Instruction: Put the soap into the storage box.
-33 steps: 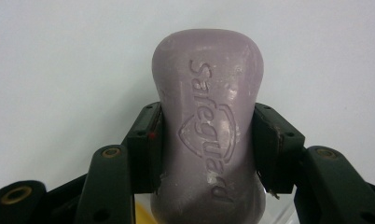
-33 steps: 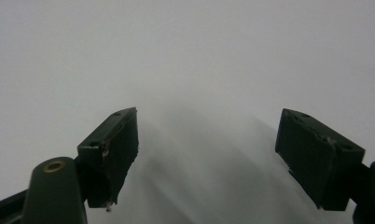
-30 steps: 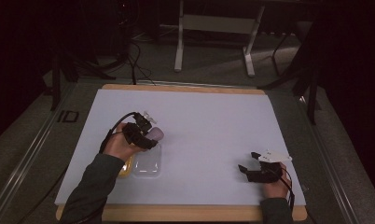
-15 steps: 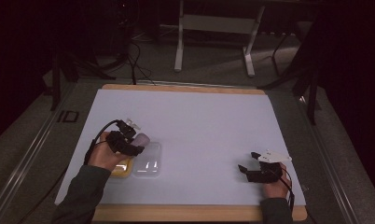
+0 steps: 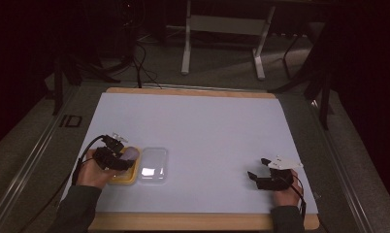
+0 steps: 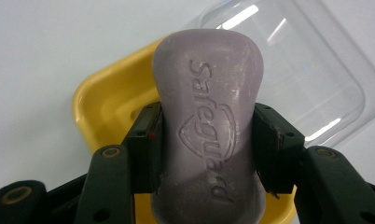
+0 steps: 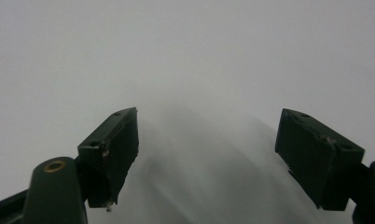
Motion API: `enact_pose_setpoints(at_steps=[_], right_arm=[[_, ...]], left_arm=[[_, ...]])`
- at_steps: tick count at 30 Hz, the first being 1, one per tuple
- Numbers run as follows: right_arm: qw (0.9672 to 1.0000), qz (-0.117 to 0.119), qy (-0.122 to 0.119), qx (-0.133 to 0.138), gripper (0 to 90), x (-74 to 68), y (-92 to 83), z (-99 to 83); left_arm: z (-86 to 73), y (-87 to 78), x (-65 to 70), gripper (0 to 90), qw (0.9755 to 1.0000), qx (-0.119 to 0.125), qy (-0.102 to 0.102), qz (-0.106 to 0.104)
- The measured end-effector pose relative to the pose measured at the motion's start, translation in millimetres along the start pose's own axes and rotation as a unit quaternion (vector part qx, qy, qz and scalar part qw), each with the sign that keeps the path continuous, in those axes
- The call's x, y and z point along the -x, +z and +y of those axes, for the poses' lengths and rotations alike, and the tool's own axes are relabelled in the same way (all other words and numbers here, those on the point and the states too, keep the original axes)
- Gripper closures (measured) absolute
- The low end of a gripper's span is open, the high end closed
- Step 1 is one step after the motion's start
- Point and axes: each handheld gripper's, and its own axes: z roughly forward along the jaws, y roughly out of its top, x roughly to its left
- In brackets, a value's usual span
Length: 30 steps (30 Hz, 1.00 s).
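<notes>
A pale purple bar of soap (image 6: 208,126) with a raised brand mark is clamped between the jaws of my left gripper (image 6: 206,144), which is shut on it. The soap (image 5: 129,154) hangs just over a yellow soap dish (image 6: 115,100) at the table's front left. In the high view my left gripper (image 5: 116,156) sits over that yellow dish (image 5: 125,176). A clear plastic lid (image 5: 153,164) lies right beside the dish, also seen as the lid (image 6: 307,79) past the soap. My right gripper (image 5: 260,171) rests open at the front right, and between its fingertips (image 7: 115,144) is nothing.
The white sheet (image 5: 207,131) covers a wooden board (image 5: 193,91) on the table. Dark floor, cables and a metal stand's legs (image 5: 222,29) lie beyond the far edge.
My left hand has carried the soap leftward and down, from above the clear lid to over the yellow dish. The right gripper has stayed put.
</notes>
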Motion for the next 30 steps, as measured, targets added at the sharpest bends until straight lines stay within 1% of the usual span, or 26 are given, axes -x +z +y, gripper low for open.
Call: enact_pose_setpoints(at_steps=[2,6,8,10,11,13,14,16,17,18,21,25,26,30], right_arm=[[1.0000,0.000,0.000,0.000,21.2,0.0,0.0,0.0],[1.0000,-0.001,-0.001,-0.001,21.2,-0.2,0.1,0.1],[1.0000,-0.001,-0.001,-0.001,21.2,-0.4,0.2,0.1],[1.0000,0.000,-0.001,-0.002,21.2,-0.5,0.3,0.1],[1.0000,0.000,-0.002,-0.002,21.2,-0.5,0.3,0.1],[1.0000,0.000,-0.002,-0.002,21.2,-0.5,0.4,0.1],[1.0000,0.000,-0.002,-0.002,21.2,-0.4,0.3,0.1],[1.0000,0.000,-0.001,-0.002,21.2,-0.4,0.2,0.1],[1.0000,0.000,-0.002,-0.002,21.2,-0.4,0.4,0.1],[1.0000,0.000,-0.002,-0.002,21.2,-0.5,0.4,0.1],[1.0000,0.000,-0.002,-0.002,21.3,-0.6,0.5,0.2],[1.0000,0.000,-0.002,-0.003,21.2,-0.5,0.5,0.2],[1.0000,0.000,-0.002,-0.003,21.2,-0.5,0.5,0.2],[1.0000,0.000,-0.001,-0.008,21.2,-0.7,1.7,0.6]], left_arm=[[-4.0,1.3,-0.2,49.3,1.0000,-0.005,-0.004,0.004],[-8.3,6.1,0.1,49.2,0.9996,-0.021,-0.007,0.018],[-9.2,11.4,-1.0,49.1,0.9992,-0.035,-0.010,0.013],[-9.2,13.8,-1.7,47.0,0.9991,-0.037,-0.017,0.014],[-8.7,13.8,-2.3,45.4,0.9991,-0.038,-0.015,0.012],[-7.3,10.9,-1.9,38.0,0.9995,-0.028,-0.012,0.012],[-6.2,8.5,-1.9,35.4,0.9994,-0.026,-0.013,0.018],[-4.2,2.6,-3.2,34.2,0.9996,-0.015,-0.010,0.020],[-3.4,-0.3,-3.7,33.2,0.9997,-0.005,-0.011,0.020],[-2.6,-3.1,-4.2,32.3,0.9997,-0.001,-0.013,0.020],[-0.8,-9.2,-5.3,31.8,0.9995,0.013,-0.014,0.026],[0.1,-16.0,-5.6,30.8,0.9991,0.031,-0.015,0.025],[0.0,-17.6,-5.4,30.8,0.9989,0.039,-0.017,0.021],[-1.1,-20.0,-4.2,30.8,0.9973,0.065,-0.029,0.016]])
